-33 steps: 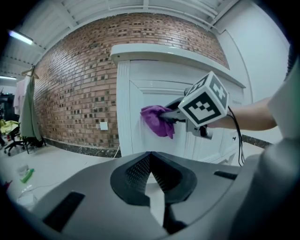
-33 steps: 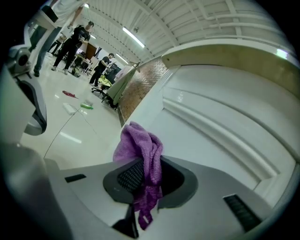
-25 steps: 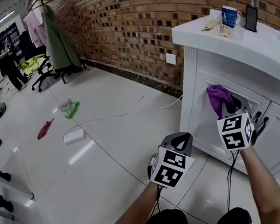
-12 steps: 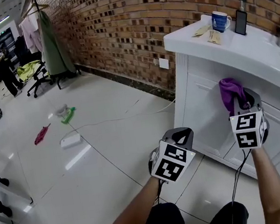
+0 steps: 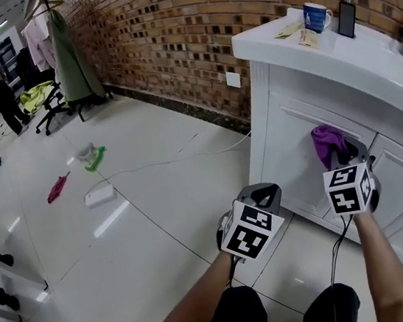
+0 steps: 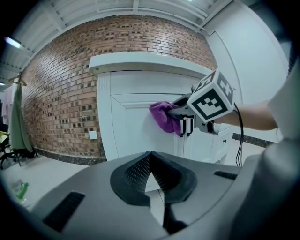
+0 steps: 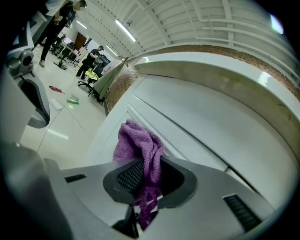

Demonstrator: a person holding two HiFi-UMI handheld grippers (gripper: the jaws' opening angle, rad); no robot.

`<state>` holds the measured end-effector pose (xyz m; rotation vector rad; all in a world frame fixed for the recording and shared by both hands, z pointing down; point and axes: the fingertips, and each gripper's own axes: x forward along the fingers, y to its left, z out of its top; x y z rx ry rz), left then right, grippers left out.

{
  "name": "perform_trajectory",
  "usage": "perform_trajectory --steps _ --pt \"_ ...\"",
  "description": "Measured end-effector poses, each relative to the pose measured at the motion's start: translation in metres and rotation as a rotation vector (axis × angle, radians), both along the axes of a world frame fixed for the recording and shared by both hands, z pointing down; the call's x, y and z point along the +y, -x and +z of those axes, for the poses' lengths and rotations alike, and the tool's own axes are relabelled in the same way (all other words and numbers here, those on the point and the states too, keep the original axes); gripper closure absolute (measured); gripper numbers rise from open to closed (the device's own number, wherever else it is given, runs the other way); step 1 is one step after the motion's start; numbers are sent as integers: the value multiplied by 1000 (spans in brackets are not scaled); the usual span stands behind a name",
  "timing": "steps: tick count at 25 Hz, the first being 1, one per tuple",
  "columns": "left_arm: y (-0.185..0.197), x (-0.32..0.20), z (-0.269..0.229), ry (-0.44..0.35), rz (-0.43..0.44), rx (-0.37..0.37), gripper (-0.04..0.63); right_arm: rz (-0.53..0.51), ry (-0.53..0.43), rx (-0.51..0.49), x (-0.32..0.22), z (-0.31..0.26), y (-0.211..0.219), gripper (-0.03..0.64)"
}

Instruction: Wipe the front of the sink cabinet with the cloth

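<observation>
Grey-bodied, the left gripper [image 5: 261, 195] hangs idle over the floor, well apart from the sink cabinet [image 5: 287, 153], placed much as it was half a second ago. To its right, the purple cloth [image 5: 327, 142] has come down from the top edge of the door panel to a spot lower on it. This is judged a downward wiping stroke under way, with most of the front yet to be covered. The left gripper's jaws stand together on nothing. The right gripper [image 5: 343, 154] is clamped on the cloth, whose bunched end presses the white door.
</observation>
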<state>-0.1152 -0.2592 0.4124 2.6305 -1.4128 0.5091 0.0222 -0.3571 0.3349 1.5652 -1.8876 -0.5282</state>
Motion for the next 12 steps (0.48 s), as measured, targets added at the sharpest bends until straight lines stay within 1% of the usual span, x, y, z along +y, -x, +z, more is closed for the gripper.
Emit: perform_trajectory --steps 6,12 --pt "0 -2 15 31 5 -3 591 9 52 -1 -4 32 5 546" --pt "2 -1 41 73 5 -10 591 13 125 6 -5 84 10 546"
